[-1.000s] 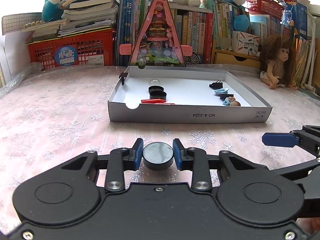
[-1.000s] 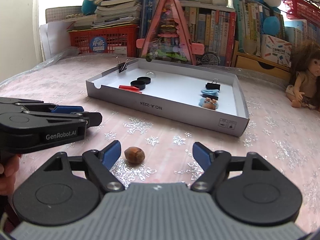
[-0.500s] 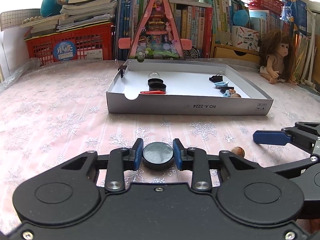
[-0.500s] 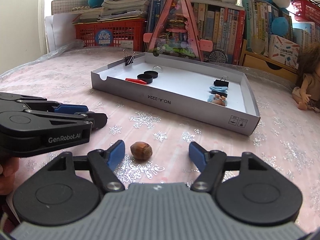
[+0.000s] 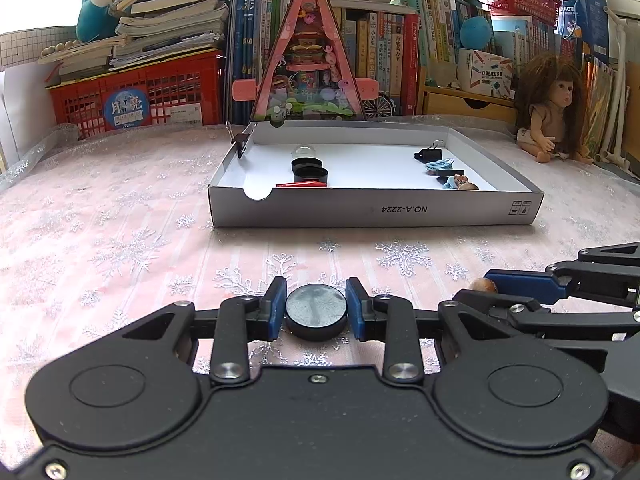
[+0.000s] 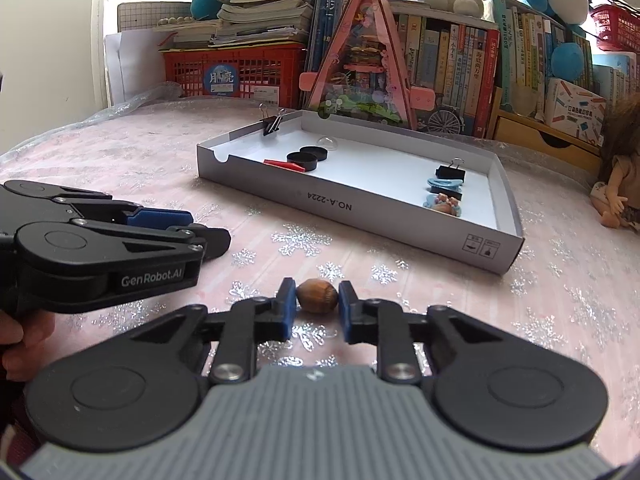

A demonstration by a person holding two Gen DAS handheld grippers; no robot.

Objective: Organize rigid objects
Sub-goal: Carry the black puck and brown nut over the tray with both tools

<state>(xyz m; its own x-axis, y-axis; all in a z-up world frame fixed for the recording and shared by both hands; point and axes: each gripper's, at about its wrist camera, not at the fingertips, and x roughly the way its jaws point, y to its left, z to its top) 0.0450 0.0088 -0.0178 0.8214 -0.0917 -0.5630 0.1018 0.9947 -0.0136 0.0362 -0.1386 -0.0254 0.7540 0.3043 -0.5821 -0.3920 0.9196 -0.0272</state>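
Change since a second ago: the right gripper (image 6: 317, 311), whose jaws then stood wide either side of the hazelnut (image 6: 317, 296), has closed; both blue pads now press the nut's flanks. The nut sits pinched between the fingertips, apparently low over or still on the cloth; which, cannot tell. The left gripper (image 5: 316, 309) is unchanged: still clamped on a black round cap (image 5: 316, 311), pads against its rim on both sides, in the same place as before.

Judgement: both hands are now loaded, so the pick step looks finished on each side. Next would be the carry to the grey cardboard tray (image 5: 376, 212), which lies ahead of both grippers, well apart from them.

Tray contents, left view: two black round caps (image 5: 310, 170) like the one held, near the left end with a red flat piece (image 5: 302, 184) just in front of them; a black binder clip (image 5: 429, 155), a pale blue hair clip (image 5: 439, 165) and a small figure (image 5: 462, 184) at the right end. Sorting by kind seems intended: cap to the left group. The nut's place is unclear.

Surface: pink tablecloth (image 5: 120, 240) with silver snowflakes. Room: red plastic crate (image 5: 136, 92) under stacked books, pink triangular toy house (image 5: 308, 60), shelf of books, doll (image 5: 554, 108) seated right.
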